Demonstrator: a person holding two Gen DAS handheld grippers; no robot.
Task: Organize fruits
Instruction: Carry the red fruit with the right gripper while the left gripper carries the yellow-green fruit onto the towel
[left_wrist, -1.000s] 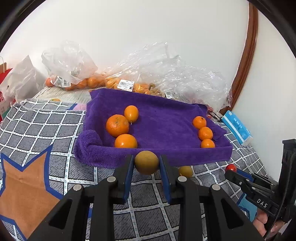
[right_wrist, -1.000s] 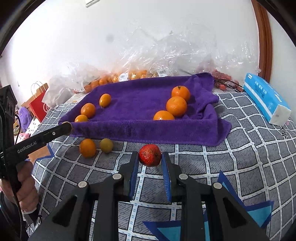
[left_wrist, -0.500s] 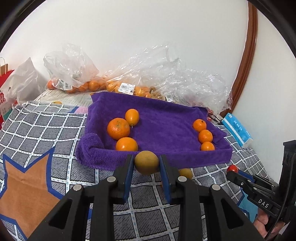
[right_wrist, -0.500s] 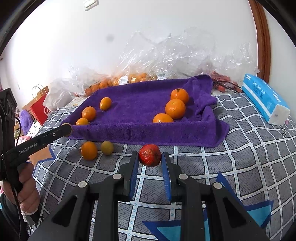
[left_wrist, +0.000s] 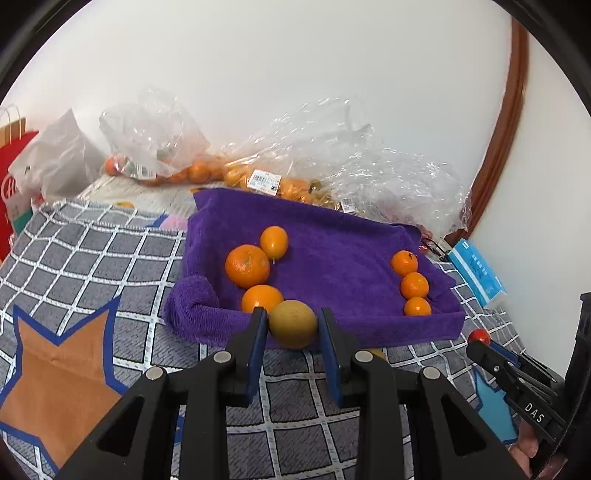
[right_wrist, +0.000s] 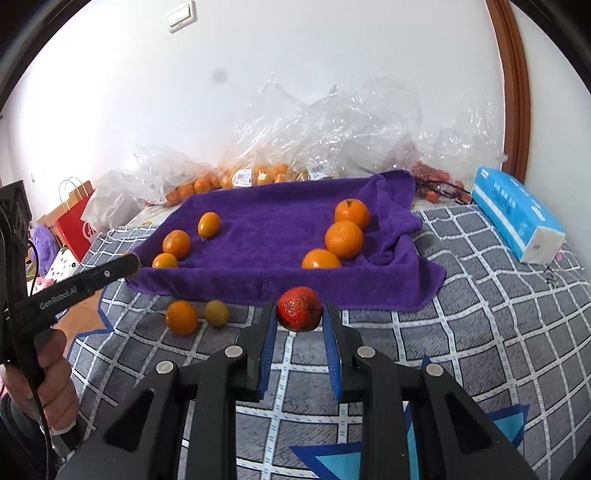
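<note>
Closer now, the fuzzy purple towel (left_wrist: 343, 258) fills more of your left view than a second ago.
Six glossy oranges lie on it; your left gripper (left_wrist: 293, 325) clamps a round greenish-brown fruit (left_wrist: 293, 324), your right gripper (right_wrist: 300, 311) a rough red fruit (right_wrist: 299, 309).

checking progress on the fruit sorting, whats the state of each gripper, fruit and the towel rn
left gripper: shut on yellow-green fruit
right gripper: shut on red fruit
purple towel: spread out, edges bunched, holding six oranges
loose orange: on the checked cover, off the towel
small green fruit: beside it, off the towel
</note>
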